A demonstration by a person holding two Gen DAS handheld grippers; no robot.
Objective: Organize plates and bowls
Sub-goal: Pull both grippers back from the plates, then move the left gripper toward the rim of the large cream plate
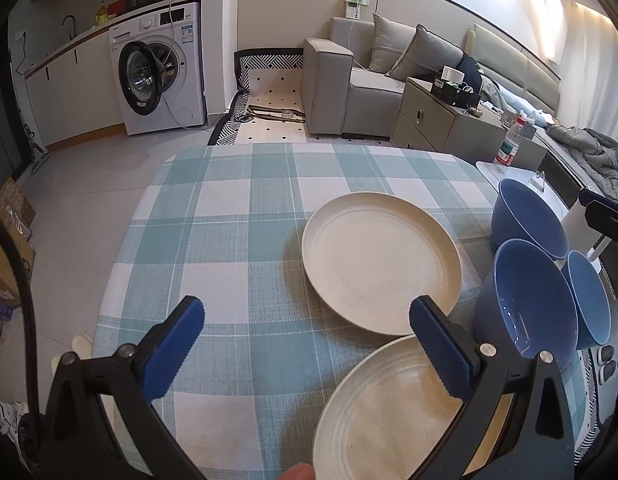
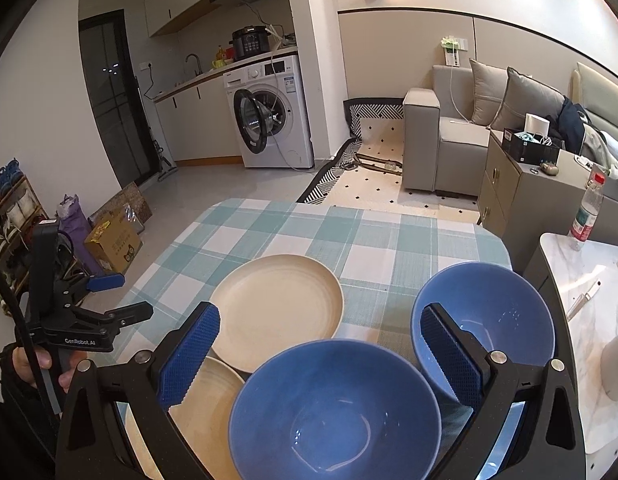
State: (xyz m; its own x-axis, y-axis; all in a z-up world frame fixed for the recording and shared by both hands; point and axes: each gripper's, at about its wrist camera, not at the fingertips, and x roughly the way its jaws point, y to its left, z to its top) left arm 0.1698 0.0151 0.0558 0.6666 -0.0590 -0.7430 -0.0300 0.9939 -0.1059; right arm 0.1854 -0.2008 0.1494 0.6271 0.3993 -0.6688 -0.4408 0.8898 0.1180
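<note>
Two cream plates lie on the checked tablecloth (image 1: 229,208): a far plate (image 1: 379,266) (image 2: 275,308) and a near plate (image 1: 393,412) (image 2: 205,404). Three blue bowls stand at the table's right side: far bowl (image 1: 527,220) (image 2: 497,312), middle bowl (image 1: 529,300) (image 2: 333,412) and a third bowl (image 1: 589,300). My left gripper (image 1: 309,348) is open above the cloth, its right finger over the near plate's rim. My right gripper (image 2: 321,360) is open above the middle bowl, holding nothing. The left gripper (image 2: 109,296) also shows in the right wrist view, held by a hand.
A small white marble side table (image 2: 581,280) with a plastic bottle (image 2: 587,212) stands right of the table. Beyond are a grey cabinet (image 2: 509,192), a sofa (image 1: 349,88), a washing machine (image 1: 161,76), and boxes (image 2: 113,240) on the floor at left.
</note>
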